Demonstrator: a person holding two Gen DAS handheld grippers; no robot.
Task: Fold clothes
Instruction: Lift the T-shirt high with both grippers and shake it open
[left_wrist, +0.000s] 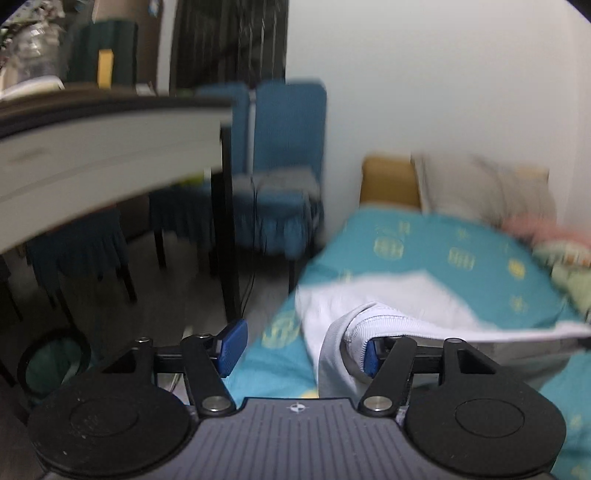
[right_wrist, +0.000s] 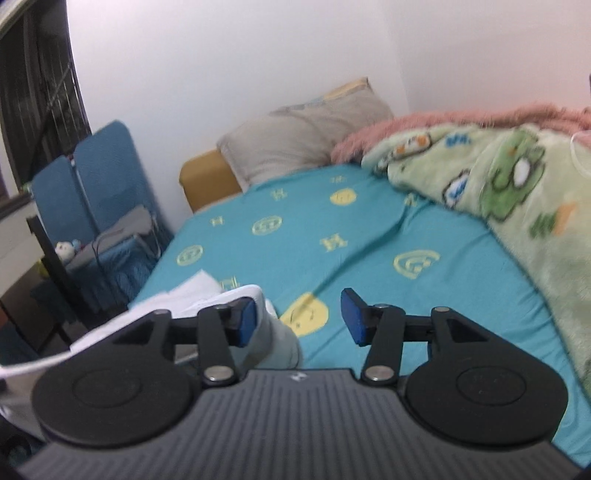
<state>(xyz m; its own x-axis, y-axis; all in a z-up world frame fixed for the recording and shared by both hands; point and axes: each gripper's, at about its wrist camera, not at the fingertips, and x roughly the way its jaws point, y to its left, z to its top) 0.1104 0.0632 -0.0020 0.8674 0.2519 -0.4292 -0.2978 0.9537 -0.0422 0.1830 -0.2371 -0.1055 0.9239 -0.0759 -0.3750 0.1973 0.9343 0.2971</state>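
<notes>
A white garment (left_wrist: 391, 299) lies on the teal bed sheet (left_wrist: 443, 240) near the bed's left edge. Its ribbed hem is draped over the right finger (left_wrist: 371, 356) of my left gripper (left_wrist: 301, 350), whose jaws stand wide apart and open. In the right wrist view the same white garment (right_wrist: 192, 295) hangs over the left fingertip (right_wrist: 245, 321) of my right gripper (right_wrist: 299, 319), also open, with only the teal sheet (right_wrist: 369, 229) showing between its pads. The cloth sags between the two grippers; nothing is pinched.
A green cartoon blanket (right_wrist: 517, 192) and a pink fleece (right_wrist: 424, 122) are heaped on the bed's right side, with a grey pillow (right_wrist: 295, 144) at the head. Blue chairs (left_wrist: 284, 166), a table (left_wrist: 110, 147) and a round bin (left_wrist: 51, 362) stand left of the bed.
</notes>
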